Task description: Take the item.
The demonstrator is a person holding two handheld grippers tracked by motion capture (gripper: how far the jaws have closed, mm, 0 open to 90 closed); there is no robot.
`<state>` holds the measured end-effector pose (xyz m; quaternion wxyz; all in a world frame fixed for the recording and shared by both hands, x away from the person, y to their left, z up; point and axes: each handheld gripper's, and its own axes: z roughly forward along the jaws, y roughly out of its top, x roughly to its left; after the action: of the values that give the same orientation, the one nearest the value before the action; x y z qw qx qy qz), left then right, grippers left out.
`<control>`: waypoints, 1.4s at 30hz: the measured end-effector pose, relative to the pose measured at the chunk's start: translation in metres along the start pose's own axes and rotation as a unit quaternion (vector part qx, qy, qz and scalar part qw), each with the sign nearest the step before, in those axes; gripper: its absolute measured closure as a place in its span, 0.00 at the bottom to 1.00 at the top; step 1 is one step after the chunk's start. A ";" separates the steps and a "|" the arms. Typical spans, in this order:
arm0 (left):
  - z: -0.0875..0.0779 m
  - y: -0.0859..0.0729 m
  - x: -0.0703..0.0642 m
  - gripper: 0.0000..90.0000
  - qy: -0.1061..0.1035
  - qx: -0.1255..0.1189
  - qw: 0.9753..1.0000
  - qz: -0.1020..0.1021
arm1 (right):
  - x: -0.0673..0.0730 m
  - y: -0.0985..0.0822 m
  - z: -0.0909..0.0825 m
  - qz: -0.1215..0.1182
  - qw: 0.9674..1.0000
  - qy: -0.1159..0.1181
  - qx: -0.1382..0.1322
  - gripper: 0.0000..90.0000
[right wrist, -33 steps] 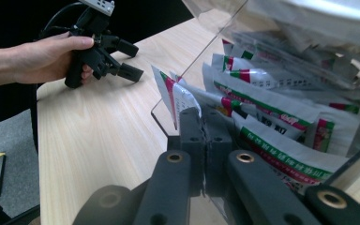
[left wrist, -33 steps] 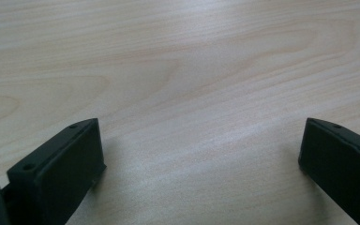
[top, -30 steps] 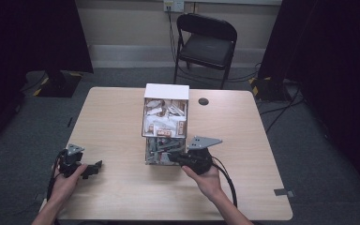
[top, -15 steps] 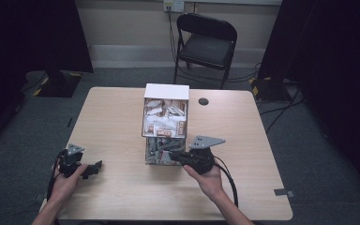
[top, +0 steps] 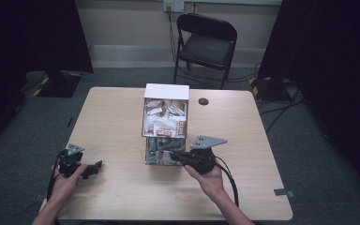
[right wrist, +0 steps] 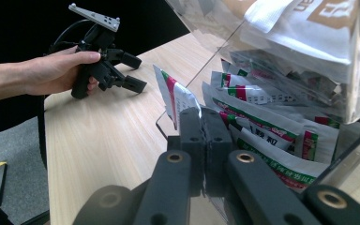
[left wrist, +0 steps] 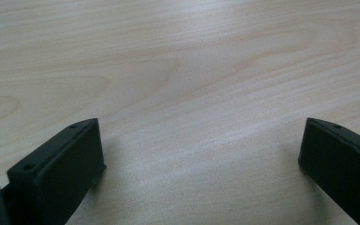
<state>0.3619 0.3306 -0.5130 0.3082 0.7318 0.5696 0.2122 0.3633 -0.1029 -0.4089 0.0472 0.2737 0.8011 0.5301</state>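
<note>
While its jaws press together on the corner of a red-and-green sachet (right wrist: 174, 96), the right gripper (top: 180, 156) reaches into the lower tier of a clear two-tier dispenser (top: 165, 124) at mid-table, apparently to draw that packet out through the open front. More green-striped sachets (right wrist: 272, 136) lie heaped inside the same tier; white-and-brown packets (top: 165, 118) fill the tier above. Well to the dispenser's left, near the table (top: 117, 201) edge, the left gripper (top: 93, 168) rests low over bare wood, jaws spread wide and empty, seemingly waiting to receive or assist.
</note>
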 end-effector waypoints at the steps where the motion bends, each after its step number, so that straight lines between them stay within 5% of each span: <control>1: 0.000 0.000 0.000 0.00 0.000 0.000 1.000 0.000 | 0.000 0.000 0.000 0.000 1.000 0.000 -0.001 0.99; 42: 0.000 0.000 0.000 0.00 -0.001 0.000 1.000 0.000 | 0.000 -0.002 -0.037 0.006 1.000 -0.022 -0.020 0.99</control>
<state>0.3619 0.3306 -0.5129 0.3085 0.7319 0.5695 0.2117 0.3490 -0.1334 -0.3945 0.0668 0.2892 0.7874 0.5403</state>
